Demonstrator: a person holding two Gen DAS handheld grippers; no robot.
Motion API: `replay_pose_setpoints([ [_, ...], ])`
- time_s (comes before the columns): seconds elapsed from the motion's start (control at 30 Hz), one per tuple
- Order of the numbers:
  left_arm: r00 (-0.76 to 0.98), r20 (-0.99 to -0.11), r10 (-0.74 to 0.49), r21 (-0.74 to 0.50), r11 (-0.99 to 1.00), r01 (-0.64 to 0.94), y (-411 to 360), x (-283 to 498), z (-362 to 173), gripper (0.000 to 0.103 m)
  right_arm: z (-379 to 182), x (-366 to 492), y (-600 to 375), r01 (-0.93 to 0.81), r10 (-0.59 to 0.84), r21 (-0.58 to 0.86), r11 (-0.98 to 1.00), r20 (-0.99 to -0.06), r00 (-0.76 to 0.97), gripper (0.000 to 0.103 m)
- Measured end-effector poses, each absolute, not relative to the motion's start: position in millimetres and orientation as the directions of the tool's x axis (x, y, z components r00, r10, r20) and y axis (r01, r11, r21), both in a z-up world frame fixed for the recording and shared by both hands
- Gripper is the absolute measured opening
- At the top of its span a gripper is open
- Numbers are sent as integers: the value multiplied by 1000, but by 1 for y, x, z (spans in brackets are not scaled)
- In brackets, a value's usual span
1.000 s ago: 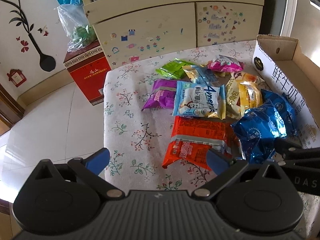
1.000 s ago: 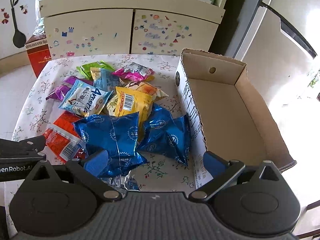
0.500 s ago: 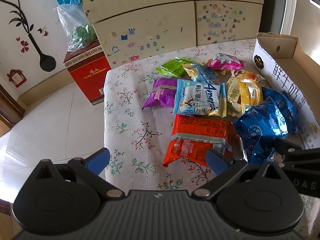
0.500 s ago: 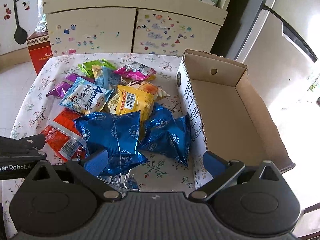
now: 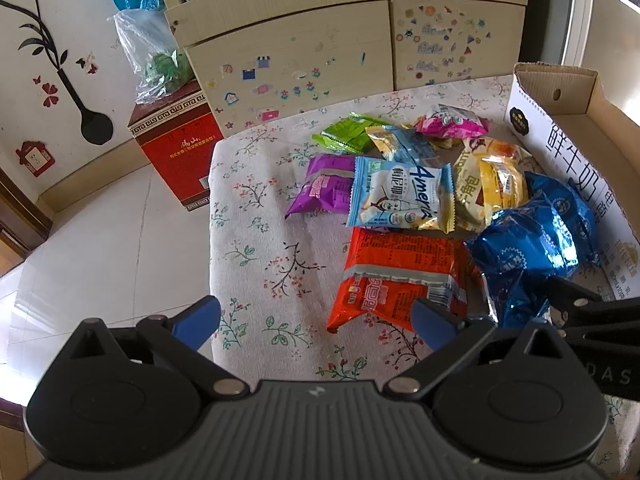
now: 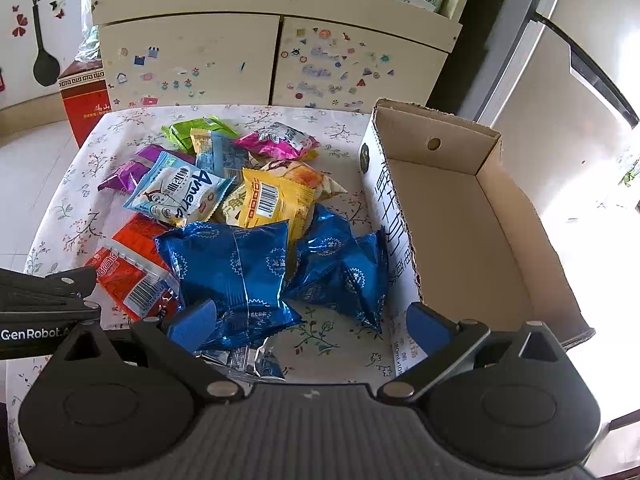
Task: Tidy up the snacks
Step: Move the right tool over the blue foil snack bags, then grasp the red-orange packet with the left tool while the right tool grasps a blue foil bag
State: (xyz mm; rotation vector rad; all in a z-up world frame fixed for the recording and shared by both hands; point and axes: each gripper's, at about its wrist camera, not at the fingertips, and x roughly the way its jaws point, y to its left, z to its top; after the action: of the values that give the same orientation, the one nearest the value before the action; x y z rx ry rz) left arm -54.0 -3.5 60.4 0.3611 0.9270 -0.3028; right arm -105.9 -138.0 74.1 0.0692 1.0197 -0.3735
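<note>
Where the floral tablecloth (image 6: 72,208) covers a small table, a heap of snack packets lies beside a cardboard box (image 6: 492,216) that fills the right of the right wrist view. At the lower left of that view an orange-red packet (image 6: 128,272) lies flat, its barcode end towards the camera. Above it sit a purple packet (image 6: 132,168) and a pale blue and white packet (image 6: 176,192), with a green packet (image 6: 192,130) further up. In the middle are a pink packet (image 6: 280,144) and a yellow packet (image 6: 272,200) with its barcode showing. Below these, two shiny blue packets – the large blue packet (image 6: 232,268) and, right of it, a smaller blue packet (image 6: 344,276) that lies just beside the box wall. No snack shows inside the box.

Along the bottom of the left wrist view, the left gripper (image 5: 316,320) hovers over the cloth near the orange-red packet (image 5: 396,276), its blue fingers spread wide and holding nothing. The right gripper (image 6: 308,326) is likewise spread wide – its left finger (image 6: 192,324) in front of the large blue packet, its right finger in front of the box wall – gripping nothing
</note>
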Motion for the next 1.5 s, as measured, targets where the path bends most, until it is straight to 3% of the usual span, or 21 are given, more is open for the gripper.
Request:
replay_pose_setpoints([
  [0.5, 563, -821, -98, 165, 903, 398, -1, -54, 60, 100, 71, -105, -139, 336, -239, -78, 939, -848, 472, 103],
  [0.97, 530, -842, -105, 119, 921, 371, 5, -44, 54, 101, 51, -122, -194, 470, 68, 332, 818, -867, 494, 103],
  [1.33, 519, -850, -90, 106, 936, 336, 8, -36, 48, 101, 38, -135, -232, 580, 25, 344, 738, -874, 486, 103],
  [1.5, 531, -843, -88, 120, 931, 345, 4, -36, 46, 101, 43, -132, -224, 489, 100, 413, 768, -832, 546, 103],
])
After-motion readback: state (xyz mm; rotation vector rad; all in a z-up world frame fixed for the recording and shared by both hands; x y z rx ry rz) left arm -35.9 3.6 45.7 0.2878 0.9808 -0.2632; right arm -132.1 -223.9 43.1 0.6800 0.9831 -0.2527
